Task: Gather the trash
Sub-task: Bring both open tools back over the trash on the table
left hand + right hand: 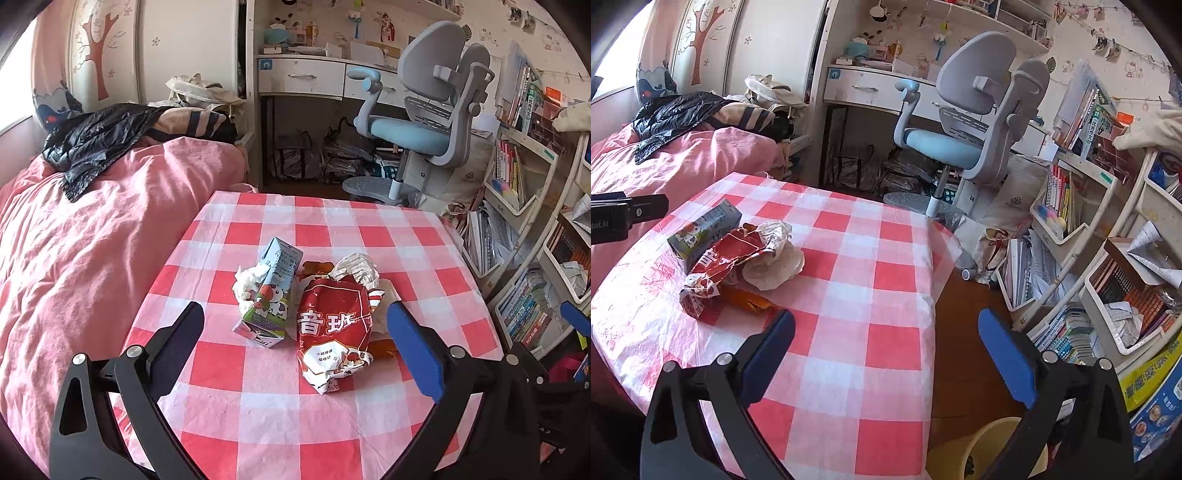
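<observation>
Right wrist view shows a yellow bin (982, 450) at 6 o'clock on the floor beside the table (849, 295), its inside mostly hidden behind the spread right gripper (886, 328). Left gripper (295, 325), also spread and empty, faces the trash at centre: milk carton (271, 291), red snack bag (332, 336), crumpled paper (356, 271). An orange wrapper (382, 347) peeks out, half covered.

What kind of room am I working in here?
Most likely a child's bedroom: a bed with a pink duvet, a study desk with a grey-and-blue desk chair, and shelves of books beside the checked table holding the trash.
</observation>
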Demonstrator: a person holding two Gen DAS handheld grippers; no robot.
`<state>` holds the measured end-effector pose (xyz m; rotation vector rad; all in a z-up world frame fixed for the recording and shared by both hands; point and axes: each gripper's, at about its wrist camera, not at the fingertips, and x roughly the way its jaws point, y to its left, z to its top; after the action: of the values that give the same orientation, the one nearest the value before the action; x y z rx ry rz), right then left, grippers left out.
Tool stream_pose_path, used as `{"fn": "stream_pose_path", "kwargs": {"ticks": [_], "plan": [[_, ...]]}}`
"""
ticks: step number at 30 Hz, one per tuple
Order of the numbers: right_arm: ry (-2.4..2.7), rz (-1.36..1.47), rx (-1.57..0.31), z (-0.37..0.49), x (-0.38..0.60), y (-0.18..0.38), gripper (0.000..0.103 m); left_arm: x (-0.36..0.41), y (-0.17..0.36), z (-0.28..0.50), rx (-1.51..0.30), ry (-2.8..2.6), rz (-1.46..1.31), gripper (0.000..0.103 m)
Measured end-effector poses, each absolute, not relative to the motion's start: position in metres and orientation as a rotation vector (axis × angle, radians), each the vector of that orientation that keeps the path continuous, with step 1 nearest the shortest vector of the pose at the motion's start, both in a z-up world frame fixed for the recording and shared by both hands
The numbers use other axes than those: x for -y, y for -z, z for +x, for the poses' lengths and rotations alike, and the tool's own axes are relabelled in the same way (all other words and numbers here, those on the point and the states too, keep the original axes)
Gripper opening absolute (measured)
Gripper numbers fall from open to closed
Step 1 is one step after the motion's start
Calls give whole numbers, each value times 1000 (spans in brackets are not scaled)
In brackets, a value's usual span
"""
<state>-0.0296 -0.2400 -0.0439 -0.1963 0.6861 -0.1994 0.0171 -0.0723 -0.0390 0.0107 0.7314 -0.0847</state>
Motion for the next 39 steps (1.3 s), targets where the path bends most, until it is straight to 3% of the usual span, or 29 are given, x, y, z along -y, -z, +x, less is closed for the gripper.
{"fn": "stream_pose_path", "kwargs": {"ticks": [39], "plan": [[140, -208, -695, -28, 234, 47, 95, 18, 37, 34, -778, -50, -73, 96]]}}
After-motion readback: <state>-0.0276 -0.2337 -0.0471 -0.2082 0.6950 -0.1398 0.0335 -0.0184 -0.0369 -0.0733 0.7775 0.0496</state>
